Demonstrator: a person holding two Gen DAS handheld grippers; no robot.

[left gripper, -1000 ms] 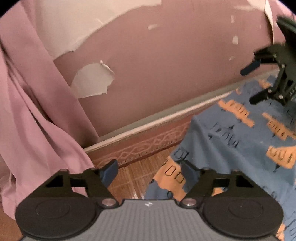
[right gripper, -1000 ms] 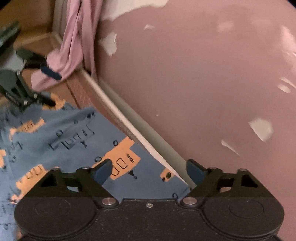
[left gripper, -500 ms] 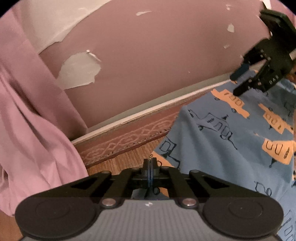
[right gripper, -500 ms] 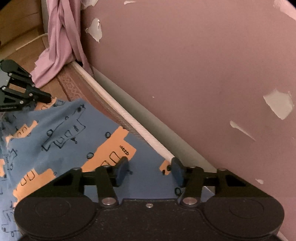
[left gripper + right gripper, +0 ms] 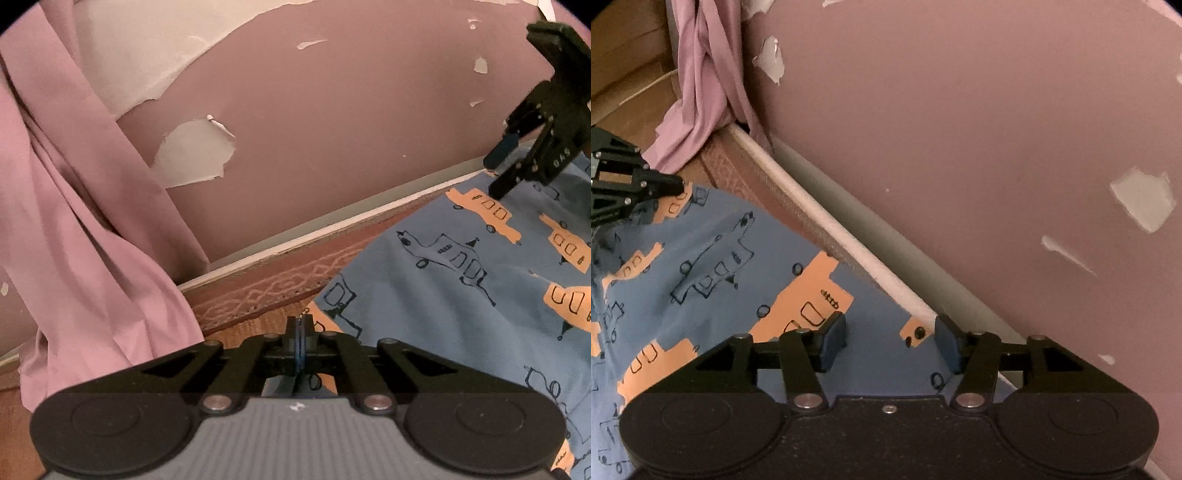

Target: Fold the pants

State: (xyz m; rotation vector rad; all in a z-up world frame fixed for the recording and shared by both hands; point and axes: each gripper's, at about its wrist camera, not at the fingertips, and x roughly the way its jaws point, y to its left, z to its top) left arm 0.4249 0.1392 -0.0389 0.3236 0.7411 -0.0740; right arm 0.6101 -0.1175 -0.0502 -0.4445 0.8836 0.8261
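I am at the gripping step, taking hold of the pants' point(image 5: 461, 280) far edge before the first fold. The pants lie spread on the floor beside the skirting board point(image 5: 827, 221), which I use as my landmark. My left tongs point(image 5: 300, 334) are clenched at the corner of the blue cloth nearest the pink curtain point(image 5: 92, 236); the pads meet, and I judge they pinch the hem, though the cloth between them is mostly hidden. My right tongs point(image 5: 890, 341) stand about half parted, straddling the pants' edge just beside the skirting board, gripping nothing yet. Next they need to close on that edge, so both corners lift together
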